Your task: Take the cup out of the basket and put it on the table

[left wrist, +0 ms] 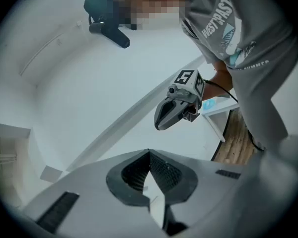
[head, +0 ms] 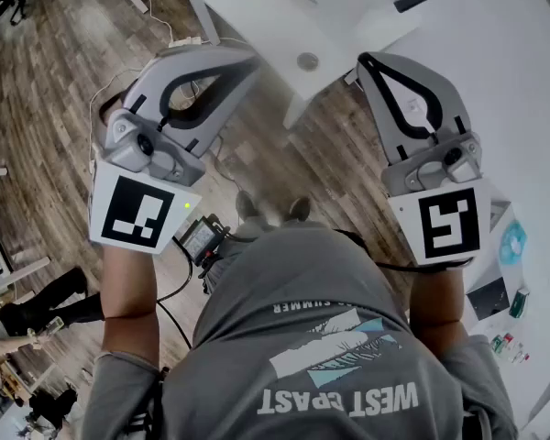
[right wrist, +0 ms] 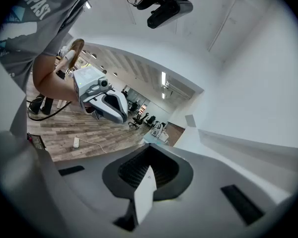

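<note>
No cup and no basket shows in any view. I hold both grippers up in front of my chest, their jaws pointing away from me. In the head view my left gripper (head: 249, 62) hangs over the wooden floor, jaws together and empty. My right gripper (head: 367, 60) is beside it, also shut with nothing in it. In the left gripper view its own jaws meet at a point (left wrist: 149, 152), and the right gripper (left wrist: 181, 100) floats beyond them. In the right gripper view the jaws (right wrist: 150, 150) are closed, with the left gripper (right wrist: 102, 98) off to the left.
A white table (head: 284, 16) stands ahead of my feet, and a white surface at the right carries a blue disc (head: 512, 242) and small items. A cable and a power strip lie on the wooden floor (head: 64, 81). Another person's legs (head: 46, 301) show at the left.
</note>
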Demonstrator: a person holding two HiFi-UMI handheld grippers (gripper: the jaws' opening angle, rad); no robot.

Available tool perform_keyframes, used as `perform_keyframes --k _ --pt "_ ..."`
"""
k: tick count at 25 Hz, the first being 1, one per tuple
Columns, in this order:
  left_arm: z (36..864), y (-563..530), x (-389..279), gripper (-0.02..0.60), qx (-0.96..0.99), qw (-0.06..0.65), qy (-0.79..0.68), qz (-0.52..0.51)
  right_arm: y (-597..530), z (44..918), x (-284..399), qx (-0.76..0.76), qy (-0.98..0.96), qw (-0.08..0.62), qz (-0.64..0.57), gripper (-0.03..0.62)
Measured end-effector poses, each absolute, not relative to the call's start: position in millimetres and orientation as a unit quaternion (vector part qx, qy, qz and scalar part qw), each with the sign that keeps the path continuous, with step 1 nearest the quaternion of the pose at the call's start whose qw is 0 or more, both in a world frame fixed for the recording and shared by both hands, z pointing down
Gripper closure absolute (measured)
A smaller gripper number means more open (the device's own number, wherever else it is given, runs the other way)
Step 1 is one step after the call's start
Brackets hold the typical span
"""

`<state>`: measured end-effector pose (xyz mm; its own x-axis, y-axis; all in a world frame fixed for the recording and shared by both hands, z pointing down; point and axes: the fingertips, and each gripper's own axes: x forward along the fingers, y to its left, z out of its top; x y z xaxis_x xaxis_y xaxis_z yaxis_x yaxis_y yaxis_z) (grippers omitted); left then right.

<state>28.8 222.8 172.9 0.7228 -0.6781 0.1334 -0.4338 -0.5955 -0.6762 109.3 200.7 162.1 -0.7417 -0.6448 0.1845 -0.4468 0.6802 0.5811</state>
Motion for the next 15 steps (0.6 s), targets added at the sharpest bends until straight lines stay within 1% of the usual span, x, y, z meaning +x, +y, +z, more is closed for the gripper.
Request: perform_keyframes --k 15 --pt "174.8 223.0 70.4 0.572 -0.874 0.315 0.312 -0.2 199.5 163.0 151.4 0.314 -0.902 0.176 -0.236 0.582"
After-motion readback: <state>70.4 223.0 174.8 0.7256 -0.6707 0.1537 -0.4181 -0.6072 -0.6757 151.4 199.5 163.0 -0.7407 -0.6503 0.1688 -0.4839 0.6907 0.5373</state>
